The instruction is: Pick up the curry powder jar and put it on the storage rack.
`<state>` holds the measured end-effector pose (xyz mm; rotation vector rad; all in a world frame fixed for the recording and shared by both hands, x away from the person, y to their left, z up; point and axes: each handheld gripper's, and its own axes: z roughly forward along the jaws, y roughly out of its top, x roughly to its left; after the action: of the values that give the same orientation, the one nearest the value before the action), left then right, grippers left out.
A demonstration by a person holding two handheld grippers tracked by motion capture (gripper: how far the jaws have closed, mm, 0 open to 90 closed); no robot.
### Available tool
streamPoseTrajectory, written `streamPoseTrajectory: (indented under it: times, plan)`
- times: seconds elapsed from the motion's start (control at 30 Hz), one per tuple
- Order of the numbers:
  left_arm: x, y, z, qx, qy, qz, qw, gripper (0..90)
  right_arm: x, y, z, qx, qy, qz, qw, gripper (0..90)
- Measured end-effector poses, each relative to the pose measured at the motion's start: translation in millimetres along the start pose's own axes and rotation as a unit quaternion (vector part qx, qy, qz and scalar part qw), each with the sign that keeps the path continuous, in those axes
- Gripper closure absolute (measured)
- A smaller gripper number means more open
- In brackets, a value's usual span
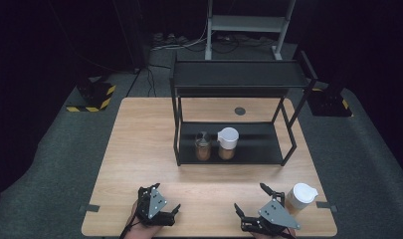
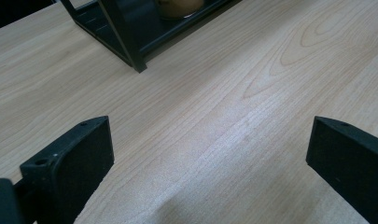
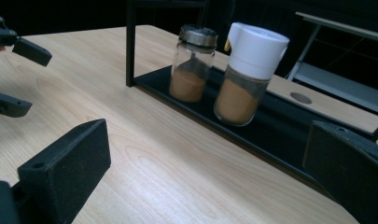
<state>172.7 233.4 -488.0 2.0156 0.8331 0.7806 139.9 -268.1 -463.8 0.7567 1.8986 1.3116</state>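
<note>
On the lower shelf of a black metal rack (image 1: 180,119) stand a metal-lidded glass jar (image 1: 203,146) (image 3: 192,63) and a white-capped jar (image 1: 227,143) (image 3: 249,70), both holding brown powder. A third white-capped jar (image 1: 301,197) stands on the table at the front right. My left gripper (image 1: 164,198) (image 2: 210,135) is open over bare wood near the front edge. To the right of it, my right gripper (image 1: 251,197) (image 3: 207,135) is open too, just left of the third jar and facing the rack. Nothing sits between either pair of jaws.
The wooden table (image 1: 139,144) carries the rack at its middle back, and the rack's top shelf (image 1: 239,74) is bare. A round grommet (image 1: 240,110) lies behind the rack. The rack's front corner post (image 2: 126,37) rises ahead of the left gripper.
</note>
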Motion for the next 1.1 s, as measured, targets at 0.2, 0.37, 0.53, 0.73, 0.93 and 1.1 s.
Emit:
streamPoseTrajectory:
  times: [0.2, 0.37, 0.53, 0.73, 0.93, 1.1]
  plan:
    - [0.8, -0.2, 0.0, 0.0, -0.002, -0.001, 1.0, 1.0, -5.3, 2.0, -7.1, -0.002, -0.01, 0.004, 0.9999, 0.0]
    - [1.0, -0.4, -0.2, -0.001, -0.002, 0.0, 1.0, 1.0, -9.4, 2.9, -12.4, -0.003, -0.021, 0.006, 0.9998, 0.0]
    - [1.2, -0.4, -0.3, -0.001, -0.003, 0.001, 1.0, 1.0, -14.5, 2.6, -19.4, -0.004, -0.032, 0.012, 0.9994, 0.0]
    - [1.4, -0.5, -0.3, -0.002, -0.004, 0.001, 1.0, 1.0, -20.3, 1.3, -27.2, -0.004, -0.042, 0.015, 0.999, 0.0]
    - [1.5, -0.5, -0.3, -0.002, -0.004, 0.002, 1.0, 1.0, -25.9, -0.1, -37.1, -0.009, -0.055, 0.021, 0.9982, 0.0]
    - [1.5, -0.7, -0.4, -0.002, -0.004, 0.002, 1.0, 1.0, -29.4, -0.9, -42.6, -0.013, -0.064, 0.027, 0.9975, 0.0]
